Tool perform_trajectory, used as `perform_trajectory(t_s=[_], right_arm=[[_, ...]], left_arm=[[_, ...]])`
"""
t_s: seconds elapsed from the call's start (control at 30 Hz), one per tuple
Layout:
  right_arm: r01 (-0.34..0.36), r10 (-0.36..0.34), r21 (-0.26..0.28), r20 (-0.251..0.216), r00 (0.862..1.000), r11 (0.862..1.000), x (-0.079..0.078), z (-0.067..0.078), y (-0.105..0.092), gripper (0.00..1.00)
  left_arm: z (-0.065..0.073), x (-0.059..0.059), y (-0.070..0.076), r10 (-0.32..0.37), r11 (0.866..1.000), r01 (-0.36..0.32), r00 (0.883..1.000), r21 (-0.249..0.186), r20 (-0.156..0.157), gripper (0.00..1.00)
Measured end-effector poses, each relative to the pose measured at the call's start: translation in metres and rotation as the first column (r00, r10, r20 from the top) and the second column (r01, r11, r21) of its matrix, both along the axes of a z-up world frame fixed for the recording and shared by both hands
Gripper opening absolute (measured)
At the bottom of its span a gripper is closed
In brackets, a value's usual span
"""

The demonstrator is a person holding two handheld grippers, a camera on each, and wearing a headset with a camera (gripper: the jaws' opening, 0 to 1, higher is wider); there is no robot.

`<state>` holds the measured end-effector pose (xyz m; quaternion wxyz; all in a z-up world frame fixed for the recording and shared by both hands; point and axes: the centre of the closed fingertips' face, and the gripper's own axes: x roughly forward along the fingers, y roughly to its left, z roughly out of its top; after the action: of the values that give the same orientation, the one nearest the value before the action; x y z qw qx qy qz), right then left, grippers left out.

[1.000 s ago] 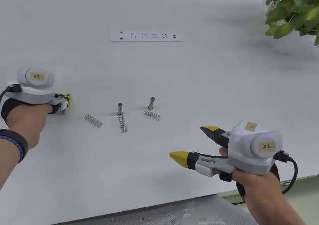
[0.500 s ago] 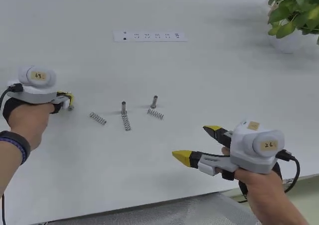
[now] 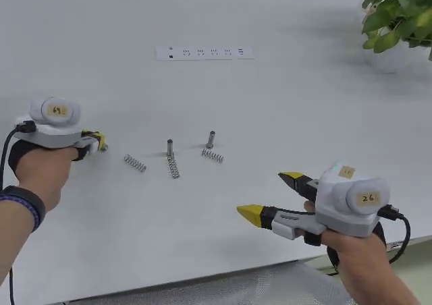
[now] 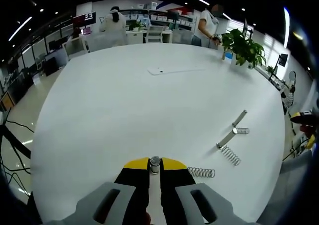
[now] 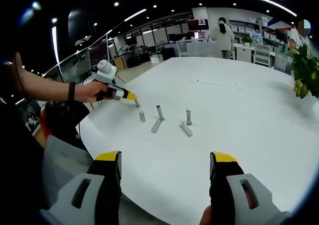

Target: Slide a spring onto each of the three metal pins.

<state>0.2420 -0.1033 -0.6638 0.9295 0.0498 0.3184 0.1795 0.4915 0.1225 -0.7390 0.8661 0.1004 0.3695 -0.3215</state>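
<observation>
- Steel pin (image 4: 155, 164) is pinched between the yellow tips of the left gripper (image 3: 98, 143), jaws pressed onto it. It stands upright, foot at the table (image 3: 283, 89); I can't tell if it touches.
- Near spring (image 4: 201, 172) lies flat just right of those tips. Its long axis is crosswise to the jaws, with one end aimed roughly at the held pin.
- Mid pin (image 3: 169, 147) and far pin (image 3: 210, 139) stand upright further right. Mid spring (image 3: 173, 168) and far spring (image 3: 212, 156) lie at their bases, and nothing is threaded yet.
- Right gripper (image 3: 272, 194) is spread wide and empty, at the near table edge, well apart from all the parts.
- Judgement: the left is nearer the near spring but is occupied, so the right likely has to reach across past the mid pin and grab that spring along its length.
</observation>
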Motion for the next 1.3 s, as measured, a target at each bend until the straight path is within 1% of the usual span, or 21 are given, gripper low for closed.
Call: perform_trajectory(t_s=[0.2,0.37,0.67,0.73,0.8,0.9,0.93,0.97,1.03,1.13,1.3], right_arm=[[0.004,-0.004,0.0,0.003,1.0,1.0,-0.001,0.0,-0.001,0.71],[0.003,-0.003,0.0,0.006,1.0,1.0,-0.002,0.0,-0.001,0.72],[-0.003,0.003,0.0,0.01,1.0,1.0,-0.002,0.001,0.001,0.72],[-0.002,0.002,0.001,0.011,1.0,1.0,-0.002,0.001,0.001,0.72],[-0.002,0.002,0.004,0.011,1.0,1.0,-0.002,0.001,0.001,0.72],[-0.006,0.006,0.0,0.007,1.0,1.0,-0.003,0.0,0.002,0.72],[-0.005,0.005,0.001,0.007,1.0,1.0,-0.003,0.0,0.002,0.72],[-0.004,0.004,0.002,0.007,1.0,1.0,-0.003,0.0,0.001,0.72],[-0.001,0.001,0.003,0.008,1.0,1.0,-0.004,0.0,0.001,0.72],[-0.003,0.003,-0.002,0.004,1.0,1.0,-0.004,-0.001,0.0,0.72],[0.004,-0.004,0.001,0.013,1.0,1.0,-0.001,0.002,-0.002,0.72]], left_arm=[[0.001,-0.008,-0.006,-0.025,1.0,0.025,1.0,0.01,0.001,0.0],[0.001,-0.013,-0.01,-0.036,0.999,0.036,0.999,0.011,-0.002,0.0],[0.003,-0.019,-0.013,-0.038,0.999,0.038,0.999,0.008,-0.01,0.0],[0.003,-0.022,-0.014,-0.04,0.999,0.04,0.999,0.003,-0.017,0.0],[0.0,-0.025,-0.015,-0.049,0.999,0.05,0.998,0.012,-0.024,0.0],[-0.008,-0.031,-0.015,-0.056,0.998,0.057,0.997,0.024,-0.05,0.0],[-0.006,-0.029,-0.016,-0.052,0.999,0.052,0.998,0.013,-0.038,0.0],[-0.006,-0.03,-0.017,-0.055,0.998,0.056,0.998,0.018,-0.04,0.0],[-0.006,-0.031,-0.018,-0.066,0.997,0.067,0.997,0.027,-0.03,0.0],[-0.006,-0.03,-0.017,-0.069,0.997,0.069,0.997,0.031,-0.025,0.0],[-0.006,-0.029,-0.018,-0.071,0.997,0.071,0.997,0.035,-0.017,0.0]])
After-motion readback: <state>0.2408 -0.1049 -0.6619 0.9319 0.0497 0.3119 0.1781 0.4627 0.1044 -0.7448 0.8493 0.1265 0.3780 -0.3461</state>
